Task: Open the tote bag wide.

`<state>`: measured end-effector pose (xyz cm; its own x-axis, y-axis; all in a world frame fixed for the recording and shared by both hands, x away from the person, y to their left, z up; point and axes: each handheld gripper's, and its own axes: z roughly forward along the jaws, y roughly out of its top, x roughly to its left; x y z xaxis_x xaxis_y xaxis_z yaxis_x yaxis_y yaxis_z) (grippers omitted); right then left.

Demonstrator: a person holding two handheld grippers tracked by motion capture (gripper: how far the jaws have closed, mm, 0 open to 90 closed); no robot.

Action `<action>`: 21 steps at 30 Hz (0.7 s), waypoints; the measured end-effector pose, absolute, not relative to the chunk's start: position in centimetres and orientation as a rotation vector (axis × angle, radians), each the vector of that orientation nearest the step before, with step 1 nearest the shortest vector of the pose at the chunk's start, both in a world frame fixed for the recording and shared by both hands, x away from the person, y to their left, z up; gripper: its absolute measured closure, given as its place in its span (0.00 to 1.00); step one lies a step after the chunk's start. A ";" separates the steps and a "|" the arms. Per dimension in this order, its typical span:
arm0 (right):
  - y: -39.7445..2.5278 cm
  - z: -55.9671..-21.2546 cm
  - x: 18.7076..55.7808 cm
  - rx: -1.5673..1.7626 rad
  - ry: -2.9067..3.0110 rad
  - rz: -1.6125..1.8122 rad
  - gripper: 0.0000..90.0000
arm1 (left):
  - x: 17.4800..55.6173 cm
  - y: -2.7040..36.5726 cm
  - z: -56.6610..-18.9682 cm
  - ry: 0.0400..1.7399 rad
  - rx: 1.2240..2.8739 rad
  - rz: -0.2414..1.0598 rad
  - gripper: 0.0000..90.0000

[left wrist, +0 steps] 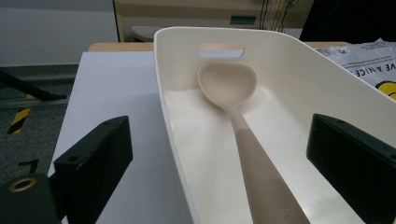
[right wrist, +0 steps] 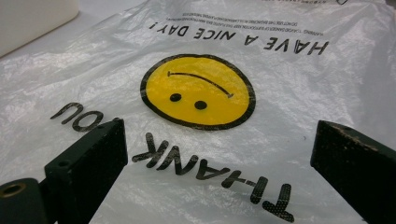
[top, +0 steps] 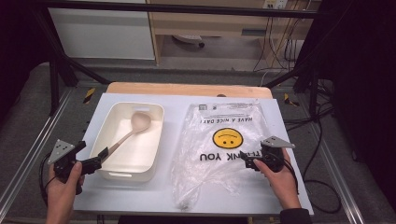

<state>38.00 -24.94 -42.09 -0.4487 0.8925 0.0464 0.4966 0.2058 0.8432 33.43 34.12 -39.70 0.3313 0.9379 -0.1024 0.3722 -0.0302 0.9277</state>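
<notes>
- The left claw [top: 95, 162] is spread wide, nothing gripped, its jaws straddling the near end of the spoon [top: 127, 133] handle at the tub's near-left corner.
- The spoon lies slantwise inside the cream tub [top: 154, 140], bowl resting toward the tub's far wall under the cut-out grip, handle running back to the near rim.
- The right claw [top: 250, 162] is likewise released and gripping nothing; it hovers over the printed plastic bag [top: 224, 144], which lies flat on the tabletop [top: 140, 198] just right of the tub.
- The step in hand looks to be taking the spoon by its handle. To do it well, centre the handle between the jaws, keep the left jaw clear of the tub's thin wall, and pinch the thicker sleeve of the handle, not the narrow neck.
- Lift along the handle's slant so the bowl clears the tub's rim.
</notes>
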 end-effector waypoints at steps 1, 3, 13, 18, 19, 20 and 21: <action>-24.9 -42.1 38.0 1.288 2.030 1.154 0.05 | 33.5 34.1 -39.7 1.214 1.595 0.710 0.08; -25.1 -41.9 38.0 1.291 2.023 1.157 0.05 | 33.5 34.1 -39.8 1.214 1.596 0.710 0.08; -26.7 -40.3 38.8 1.285 1.978 1.145 0.06 | 33.5 34.2 -39.8 1.216 1.601 0.709 0.08; -27.4 -39.0 39.7 1.269 1.973 1.121 0.08 | 33.6 34.2 -39.8 1.219 1.606 0.724 0.07; -27.5 -38.8 39.9 1.266 1.970 1.125 0.09 | 33.6 34.1 -39.9 1.222 1.606 0.725 0.07; -27.5 -38.6 40.0 1.258 1.971 1.121 0.09 | 33.6 34.1 -39.9 1.223 1.607 0.726 0.07; -27.4 -38.4 40.0 1.252 1.972 1.119 0.09 | 33.6 34.1 -39.9 1.222 1.609 0.729 0.08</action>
<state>40.02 -27.38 -38.42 -0.4189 0.9079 -0.0126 0.4548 0.2219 0.8625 33.61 34.12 -39.85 0.3212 0.9433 -0.0838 0.3741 -0.0451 0.9263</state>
